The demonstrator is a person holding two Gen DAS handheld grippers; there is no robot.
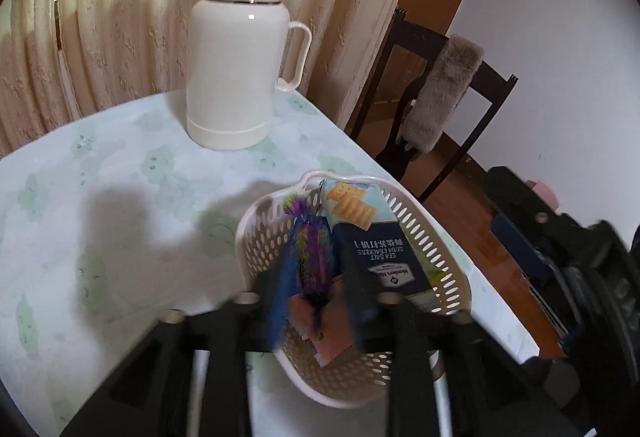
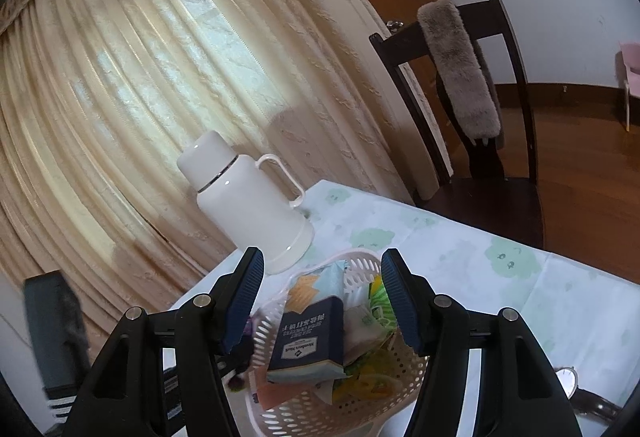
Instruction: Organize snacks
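The left claw point(image 1: 316, 301) hung part-open over the white basket point(image 1: 448, 261), a purple-and-blue snack packet point(image 1: 310, 257) between its blurred fingers; whether the pads pressed it could not be told. The right claw point(image 2: 322, 301) stood open and empty above the same basket point(image 2: 360, 405), which sat on the worktop point(image 2: 520, 301) near its edge. Inside lay a navy soda cracker box point(image 2: 308, 341). Only the right wrist view showed the yellow-green packets point(image 2: 372, 377) beside the box. Beyond stood a white thermos point(image 1: 236, 77), then a dark chair point(image 2: 480, 141) draped with grey fur.
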